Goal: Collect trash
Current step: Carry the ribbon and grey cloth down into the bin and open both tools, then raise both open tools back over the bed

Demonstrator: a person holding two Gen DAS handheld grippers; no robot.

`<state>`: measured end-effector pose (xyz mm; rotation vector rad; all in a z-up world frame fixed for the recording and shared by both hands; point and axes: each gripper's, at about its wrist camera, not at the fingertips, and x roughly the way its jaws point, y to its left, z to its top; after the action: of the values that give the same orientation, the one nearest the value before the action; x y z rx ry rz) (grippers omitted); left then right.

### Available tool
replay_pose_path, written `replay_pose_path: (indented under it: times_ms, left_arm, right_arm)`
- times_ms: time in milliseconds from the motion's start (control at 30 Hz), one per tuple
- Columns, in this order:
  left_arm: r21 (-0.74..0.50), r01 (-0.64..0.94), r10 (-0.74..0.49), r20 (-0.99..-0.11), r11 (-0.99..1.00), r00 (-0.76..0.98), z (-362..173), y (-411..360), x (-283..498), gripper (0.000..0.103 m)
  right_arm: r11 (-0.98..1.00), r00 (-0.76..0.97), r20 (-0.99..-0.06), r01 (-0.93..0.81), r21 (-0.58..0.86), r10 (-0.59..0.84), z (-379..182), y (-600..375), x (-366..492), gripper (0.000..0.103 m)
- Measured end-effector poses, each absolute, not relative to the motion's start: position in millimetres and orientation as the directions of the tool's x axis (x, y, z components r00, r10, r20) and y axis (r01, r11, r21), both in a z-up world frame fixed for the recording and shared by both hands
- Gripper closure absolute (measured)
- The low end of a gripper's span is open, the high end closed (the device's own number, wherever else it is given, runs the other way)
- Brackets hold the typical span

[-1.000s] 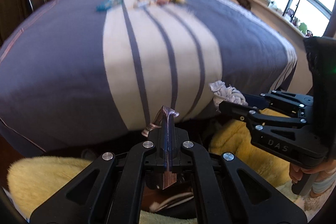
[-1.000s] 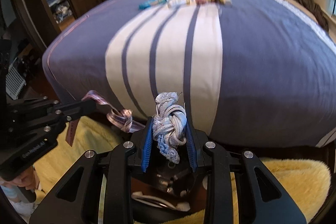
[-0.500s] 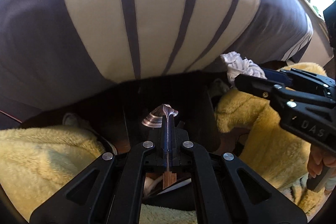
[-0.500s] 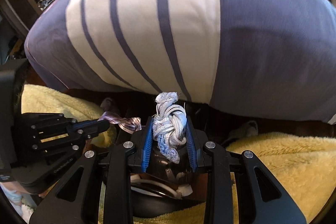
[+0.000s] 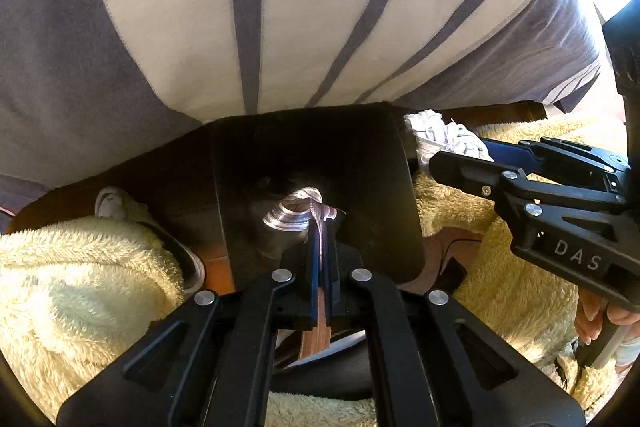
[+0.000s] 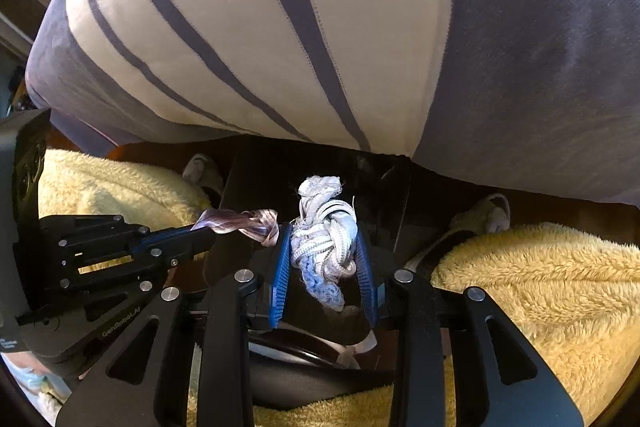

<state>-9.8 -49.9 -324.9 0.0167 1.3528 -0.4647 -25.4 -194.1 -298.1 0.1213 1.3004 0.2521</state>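
Your left gripper (image 5: 320,251) clenched on a shiny pink foil wrapper (image 5: 294,213), your right gripper (image 6: 323,267), "DAS" lettering visible only from the left wrist, jaws opening around a knotted white-blue rag (image 6: 326,247).

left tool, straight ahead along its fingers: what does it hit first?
Most likely the dark bin on the floor at the foot of the bed. The left tool, shut on the shiny ribbon, points down into the bin's mouth. Its depth is unclear.

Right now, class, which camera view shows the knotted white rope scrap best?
The right wrist view: the knotted white rope scrap fills the centre between the opening blue jaws. The left wrist view catches only its frayed end, partly hidden by the right gripper.
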Motion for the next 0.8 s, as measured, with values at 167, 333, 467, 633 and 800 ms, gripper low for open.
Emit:
replay_pose_path:
  times_ms: [167,333,467,633,800]
  left_arm:
    - [-0.245,0.323,-0.301,-0.944,0.914,0.137,-325.5,-48.8,-8.5,0.085]
    - [-0.224,0.317,-0.285,-0.944,0.922,0.163,-317.0,-47.1,-9.9,0.076]
    - [-0.205,0.307,-0.272,-0.943,0.929,0.194,-306.5,-43.5,-10.0,0.065]
    - [-0.162,0.309,-0.248,-0.932,0.937,0.265,-283.3,-40.1,-12.7,0.041]
    - [-0.137,0.313,-0.244,-0.911,0.94,0.334,-257.0,-32.5,-14.7,0.026]
  right_arm:
    - [0.967,0.242,-0.937,-0.1,0.235,0.253,-298.2,-199.2,-22.0,0.058]
    - [0.969,0.267,-0.932,-0.078,0.233,0.246,-292.1,-204.0,-21.5,0.055]
    - [0.974,0.306,-0.924,-0.062,0.22,0.228,-280.8,-210.5,-24.3,0.043]
    - [0.98,0.362,-0.911,-0.046,0.192,0.196,-266.1,-215.2,-29.1,0.021]
    - [0.979,0.435,-0.879,-0.035,0.203,0.198,-241.5,-224.7,-32.7,0.014]
